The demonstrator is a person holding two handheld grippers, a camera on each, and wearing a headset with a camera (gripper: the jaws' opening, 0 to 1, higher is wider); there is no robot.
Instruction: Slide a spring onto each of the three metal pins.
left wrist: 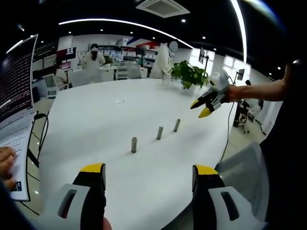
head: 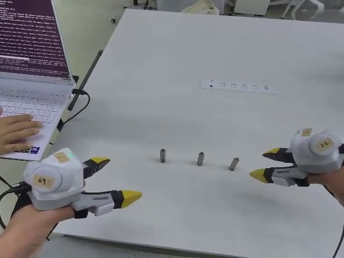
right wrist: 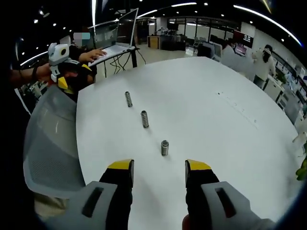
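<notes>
Head view first: the three pins [head: 200, 158] stand upright in a loose row on the white table [head: 161, 64], well apart from one another and out in the open between the two tools. Each looks ribbed from top to base, so the springs [head: 163, 156] seem to be seated on them, though the detail is too small to be sure. The left gripper [head: 115, 179] hovers low at the near edge, jaws spread wide, nothing between them. The right gripper [head: 264, 164] hangs just beside the right end of the row, jaws parted and empty. Its tips aim at the nearest pin, which reads as a ready or checking pose. Off to the side a hand [head: 19, 131] rests on a laptop [head: 32, 48], and a power strip [head: 239, 86] lies further up the table.

Over to the left gripper view: its yellow tips frame the row, which runs away on a diagonal. The gap is wide, with bare table between the jaws. The right gripper shows beyond the far pin, raised off the surface.

Now the right gripper view: the row lines up almost straight ahead, the nearest pin just past the tips and roughly centred in the gap, likely held so for a straight approach. The jaws are open and grip nothing. The two farther pins show clear coils; the nearest looks shorter and harder to read. The task looks done, or nearly so.
</notes>
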